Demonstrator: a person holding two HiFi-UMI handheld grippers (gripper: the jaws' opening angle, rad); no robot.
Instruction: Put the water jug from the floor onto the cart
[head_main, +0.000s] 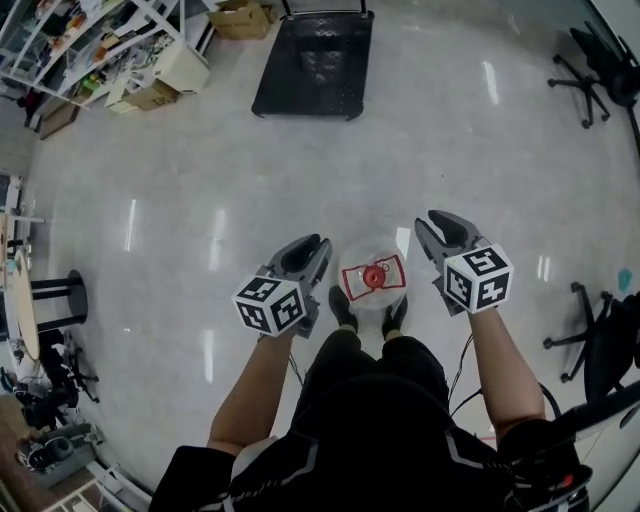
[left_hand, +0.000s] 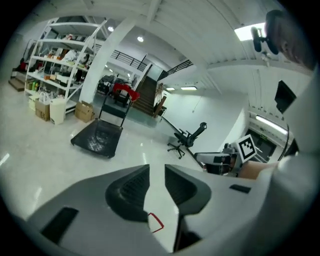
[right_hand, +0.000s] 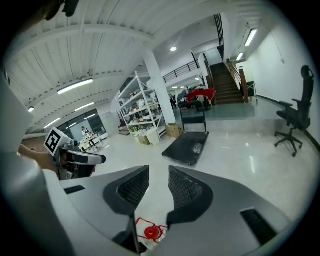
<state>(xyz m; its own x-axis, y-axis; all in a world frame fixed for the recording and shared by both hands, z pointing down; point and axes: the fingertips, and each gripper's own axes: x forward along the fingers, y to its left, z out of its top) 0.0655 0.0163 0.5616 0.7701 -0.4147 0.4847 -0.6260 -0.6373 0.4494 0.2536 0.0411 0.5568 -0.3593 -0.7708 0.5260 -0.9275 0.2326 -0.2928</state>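
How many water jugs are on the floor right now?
1. The water jug stands on the floor just ahead of the person's feet, between the left gripper and the right gripper. Others may sit outside the views.

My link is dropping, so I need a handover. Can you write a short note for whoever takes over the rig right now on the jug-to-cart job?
Left gripper: jaws apart, holding nothing, low at the left side of the water jug.
Right gripper: jaws apart, holding nothing, low at the jug's right side.
Water jug: upright on the floor at the person's feet, red cap up, between the two grippers.
Cart: parked across the open floor, straight ahead.
Done: a gripper sits on each side of the jug; nothing is gripped or lifted yet.
Left: grip the jug from both sides, lift it, carry it over and set it on the cart.
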